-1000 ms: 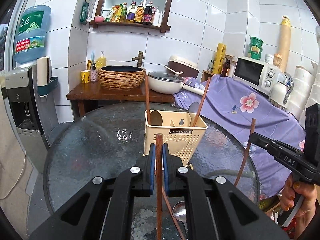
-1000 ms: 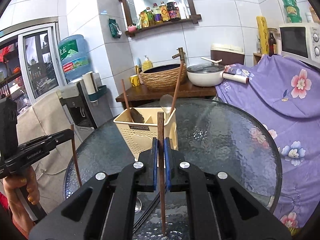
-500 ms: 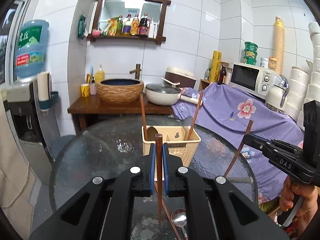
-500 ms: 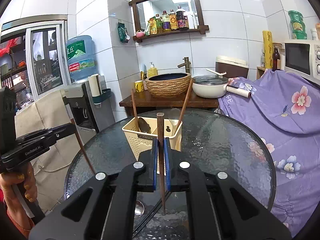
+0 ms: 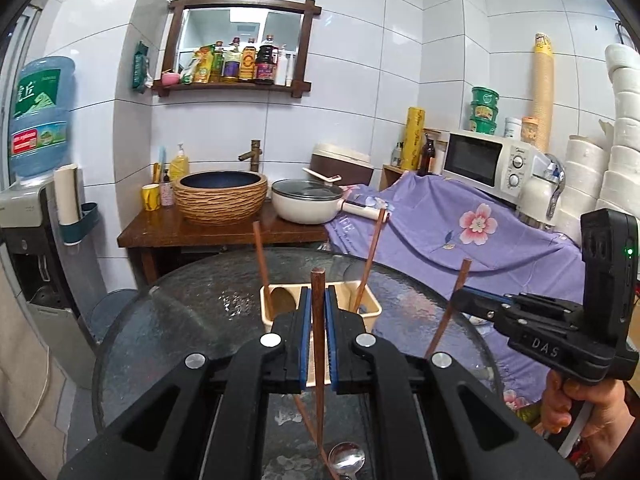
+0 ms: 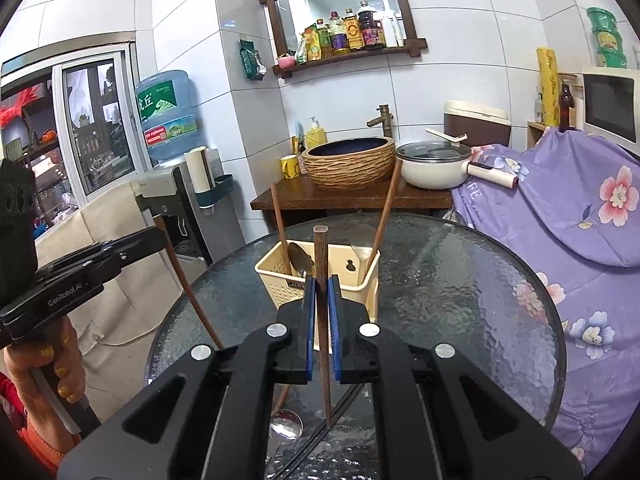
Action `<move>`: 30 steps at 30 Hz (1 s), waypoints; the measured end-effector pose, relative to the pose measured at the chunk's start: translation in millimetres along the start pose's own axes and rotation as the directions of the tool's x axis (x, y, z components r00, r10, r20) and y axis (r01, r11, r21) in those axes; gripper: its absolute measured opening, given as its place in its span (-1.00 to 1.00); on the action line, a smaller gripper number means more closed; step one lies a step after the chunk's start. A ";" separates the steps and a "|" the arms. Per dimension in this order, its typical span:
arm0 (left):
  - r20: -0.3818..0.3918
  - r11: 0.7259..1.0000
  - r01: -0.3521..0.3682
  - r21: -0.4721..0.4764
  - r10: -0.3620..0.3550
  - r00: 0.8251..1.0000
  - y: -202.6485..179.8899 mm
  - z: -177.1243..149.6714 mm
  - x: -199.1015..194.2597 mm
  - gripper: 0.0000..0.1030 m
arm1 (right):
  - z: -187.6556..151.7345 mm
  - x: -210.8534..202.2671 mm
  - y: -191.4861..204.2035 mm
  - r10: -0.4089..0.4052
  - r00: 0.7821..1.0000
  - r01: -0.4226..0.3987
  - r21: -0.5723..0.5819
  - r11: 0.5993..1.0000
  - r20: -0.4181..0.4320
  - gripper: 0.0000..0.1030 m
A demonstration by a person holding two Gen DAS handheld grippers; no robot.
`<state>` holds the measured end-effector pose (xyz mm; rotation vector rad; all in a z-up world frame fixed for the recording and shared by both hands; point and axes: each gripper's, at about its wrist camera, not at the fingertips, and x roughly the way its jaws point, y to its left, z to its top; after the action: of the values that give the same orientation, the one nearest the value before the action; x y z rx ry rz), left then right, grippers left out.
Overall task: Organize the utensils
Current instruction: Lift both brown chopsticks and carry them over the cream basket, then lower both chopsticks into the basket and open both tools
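Here, the round glass table [image 5: 192, 328] fills most of what I see, with the cream utensil basket [image 6: 320, 280] standing upright near its middle. Inside the basket two brown chopsticks lean outward, one on the left [image 6: 279, 224] and one on the right [image 6: 386, 208], and a metal spoon [image 6: 301, 258] stands between them, nearer the left one.

My left gripper [image 5: 319, 334] is clamped tight on a brown chopstick [image 5: 318, 292] held nearly upright, in front of the basket in its own view. My right gripper [image 6: 321, 326] is likewise pinched shut on a second chopstick [image 6: 321, 248], also close to vertical, its lower tip hanging over the glass.

On the table close beneath both grippers lie a loose spoon [image 5: 346, 454] and another chopstick [image 5: 308, 420], the spoon just beside the chopstick's near end.
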<state>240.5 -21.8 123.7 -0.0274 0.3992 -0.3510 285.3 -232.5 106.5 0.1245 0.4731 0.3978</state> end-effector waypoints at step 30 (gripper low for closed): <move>0.055 0.998 -0.010 -0.056 0.013 0.998 24.5 144.7 58.3 -0.87 | 159.8 37.1 7.7 -0.079 0.989 0.082 -0.021 0.996 0.124 -0.86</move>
<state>354.5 -24.7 232.8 -0.0895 0.3545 -0.3272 387.5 -214.6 233.9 0.1040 0.3502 0.3146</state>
